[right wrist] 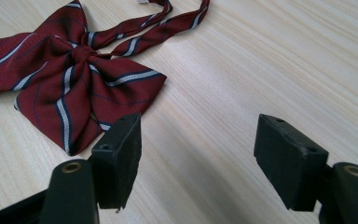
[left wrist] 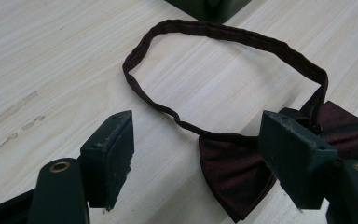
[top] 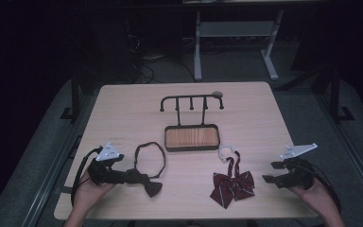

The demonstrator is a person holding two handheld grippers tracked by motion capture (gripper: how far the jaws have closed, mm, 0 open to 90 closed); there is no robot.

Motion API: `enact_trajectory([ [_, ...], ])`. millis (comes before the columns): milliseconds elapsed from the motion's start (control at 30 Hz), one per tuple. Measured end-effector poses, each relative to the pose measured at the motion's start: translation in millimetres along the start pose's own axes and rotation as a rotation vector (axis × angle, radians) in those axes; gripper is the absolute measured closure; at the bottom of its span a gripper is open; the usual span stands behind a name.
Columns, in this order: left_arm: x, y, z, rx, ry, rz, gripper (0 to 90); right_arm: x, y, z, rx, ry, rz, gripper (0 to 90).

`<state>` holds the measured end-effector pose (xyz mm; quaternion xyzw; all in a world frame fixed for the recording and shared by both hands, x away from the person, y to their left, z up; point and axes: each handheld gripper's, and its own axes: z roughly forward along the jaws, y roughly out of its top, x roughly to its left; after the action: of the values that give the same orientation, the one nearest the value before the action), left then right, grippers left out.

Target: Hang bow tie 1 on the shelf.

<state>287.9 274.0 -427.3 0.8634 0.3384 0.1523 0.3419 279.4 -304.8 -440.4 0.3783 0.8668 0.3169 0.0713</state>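
A dark maroon bow tie point(top: 151, 185) with a looped neck strap point(top: 150, 156) lies flat at the table's front left. My left gripper point(top: 131, 176) is open right at it. In the left gripper view the bow point(left wrist: 233, 168) lies between the jaws, and its knot sits behind the right jaw; the strap point(left wrist: 242, 39) curves away beyond. A red bow tie with white stripes point(top: 234, 185) lies at the front right. My right gripper point(top: 270, 172) stands open to its right over bare wood. In the right gripper view the striped bow point(right wrist: 74, 79) lies left of the gripper point(right wrist: 198, 149).
A black hook rack point(top: 191, 101) rises from a wood-lined tray base point(top: 191, 138) at the middle of the table point(top: 123, 118). The striped tie's white strap clasp point(top: 226, 152) lies just in front of the tray. Desk legs and cables stand on the floor beyond.
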Motion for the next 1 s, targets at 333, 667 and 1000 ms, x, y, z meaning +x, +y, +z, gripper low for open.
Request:
enact_trajectory([
  [333, -1.8, 0.0, 1.1, 0.007, -0.007, -0.002, 27.6, 7.4, 4.7, 3.3, 0.012, 0.012, -0.028, 33.7],
  [667, -0.9, -1.4, -2.6, -0.003, 0.006, -0.002, 27.5, 17.1, 15.9, 4.7, 0.023, 0.006, -0.065, 36.9],
  [1000, -4.0, -2.2, -3.4, -0.01, 0.006, -0.007, 27.5, 26.6, 43.0, 2.5, 0.036, 0.013, -0.109, 40.1],
])
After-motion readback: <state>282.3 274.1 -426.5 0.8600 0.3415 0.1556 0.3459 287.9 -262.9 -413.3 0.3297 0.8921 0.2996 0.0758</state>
